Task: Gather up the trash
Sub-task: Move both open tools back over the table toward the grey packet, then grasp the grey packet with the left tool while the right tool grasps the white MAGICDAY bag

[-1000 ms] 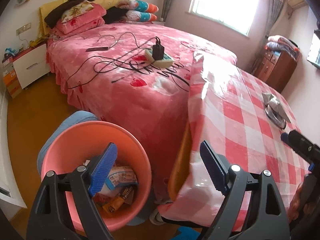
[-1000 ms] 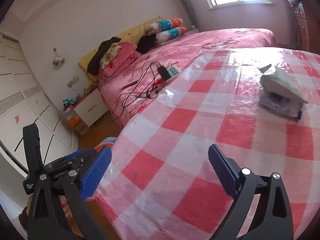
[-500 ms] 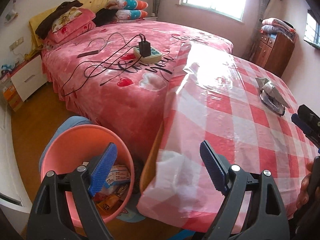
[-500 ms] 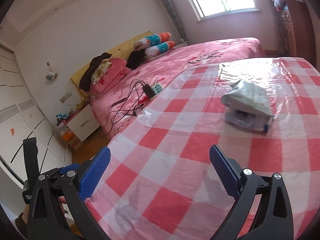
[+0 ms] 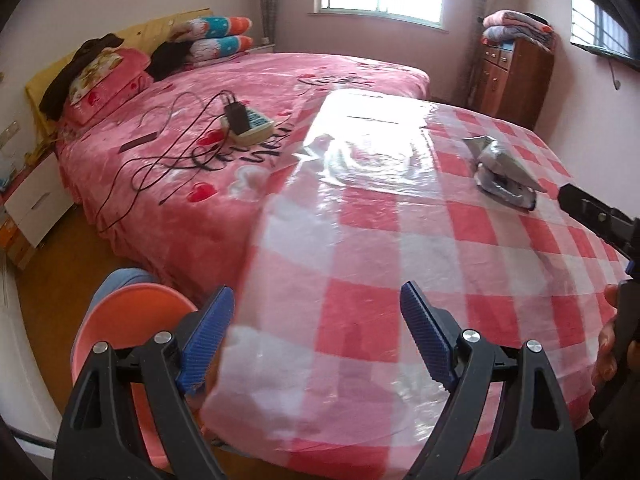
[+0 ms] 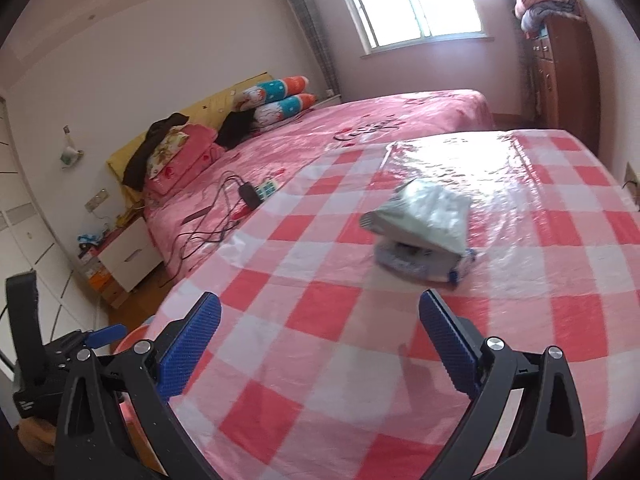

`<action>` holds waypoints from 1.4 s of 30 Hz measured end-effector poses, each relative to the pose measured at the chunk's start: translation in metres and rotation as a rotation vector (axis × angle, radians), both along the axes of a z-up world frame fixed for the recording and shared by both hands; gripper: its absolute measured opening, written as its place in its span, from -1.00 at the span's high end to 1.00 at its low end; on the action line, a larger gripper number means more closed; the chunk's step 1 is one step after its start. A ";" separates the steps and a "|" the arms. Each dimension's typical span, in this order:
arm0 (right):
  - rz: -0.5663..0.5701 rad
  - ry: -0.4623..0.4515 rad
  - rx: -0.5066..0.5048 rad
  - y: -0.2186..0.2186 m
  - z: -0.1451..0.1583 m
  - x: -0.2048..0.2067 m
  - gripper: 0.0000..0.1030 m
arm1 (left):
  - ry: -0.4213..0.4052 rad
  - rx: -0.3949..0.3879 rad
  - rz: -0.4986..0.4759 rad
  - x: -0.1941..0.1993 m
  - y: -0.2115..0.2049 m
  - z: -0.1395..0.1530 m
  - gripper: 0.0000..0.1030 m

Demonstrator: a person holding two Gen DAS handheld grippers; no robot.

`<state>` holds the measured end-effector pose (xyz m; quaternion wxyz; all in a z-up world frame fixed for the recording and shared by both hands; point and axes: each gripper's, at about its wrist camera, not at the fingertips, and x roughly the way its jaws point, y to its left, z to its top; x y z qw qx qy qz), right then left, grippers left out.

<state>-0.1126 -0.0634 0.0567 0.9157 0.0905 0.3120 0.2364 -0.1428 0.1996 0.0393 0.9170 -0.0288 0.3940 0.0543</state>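
Observation:
A crumpled grey-white wrapper lies on the red-and-white checked table; it also shows at the right of the left wrist view. My right gripper is open and empty, over the table just short of the wrapper. My left gripper is open and empty above the table's near left edge. A pink bin stands on the floor at the table's left corner, partly hidden behind my left finger; its contents are hidden.
A bed with a pink cover stands along the table's far left, with a power strip and cables on it. A white nightstand is at the left. A wooden dresser stands at the back right.
Both grippers have risen and moved forward over the table. The wrapper is now closer to my right gripper. The bin has slid to the lower left of the left view.

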 end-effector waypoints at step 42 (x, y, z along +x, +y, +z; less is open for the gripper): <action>-0.242 0.177 0.207 -0.177 -0.023 0.053 -0.90 | 0.244 0.007 -0.438 0.224 -0.228 0.024 -0.67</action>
